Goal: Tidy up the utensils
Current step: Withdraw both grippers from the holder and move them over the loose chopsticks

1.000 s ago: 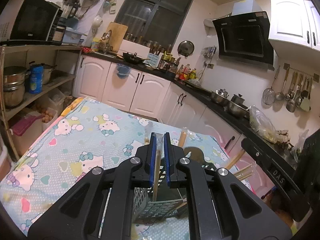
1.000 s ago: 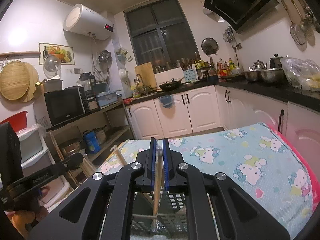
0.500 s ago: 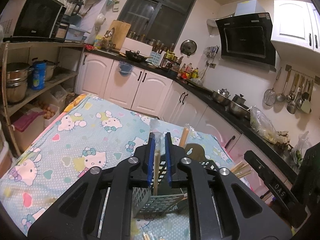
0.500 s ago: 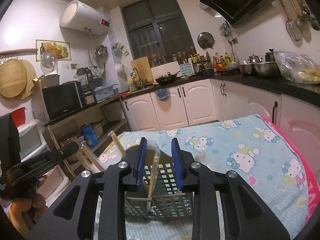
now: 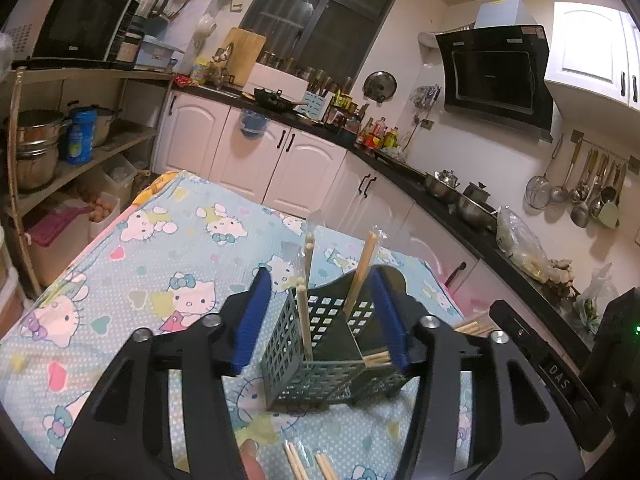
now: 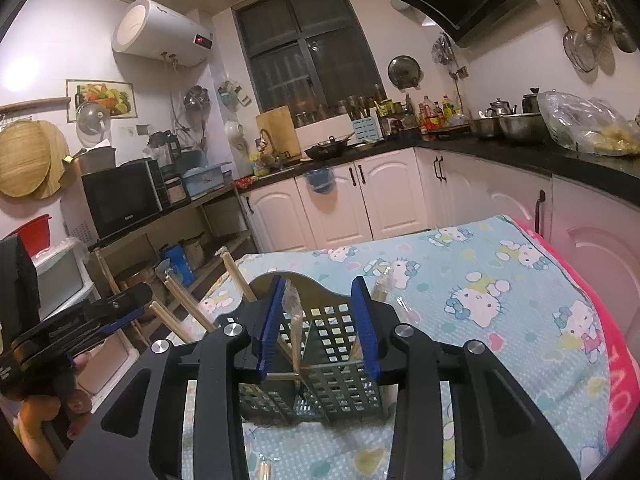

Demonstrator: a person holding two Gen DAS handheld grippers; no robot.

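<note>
- We are letting go: left gripper (image 5: 322, 320) and right gripper (image 6: 320, 326), jaws just opening, holding nothing.
- Wrapped chopsticks (image 5: 306, 304) are standing in the caddy (image 5: 316, 364).
- Loose chopsticks (image 5: 308, 464) are waiting on the tablecloth (image 5: 160, 256).

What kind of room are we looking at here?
A home kitchen, most likely. A range hood hangs over the black countertop, ladles and strainers hang on the wall, and a microwave sits on a shelf. The table has a cartoon-cat cloth, which suggests a household.
</note>
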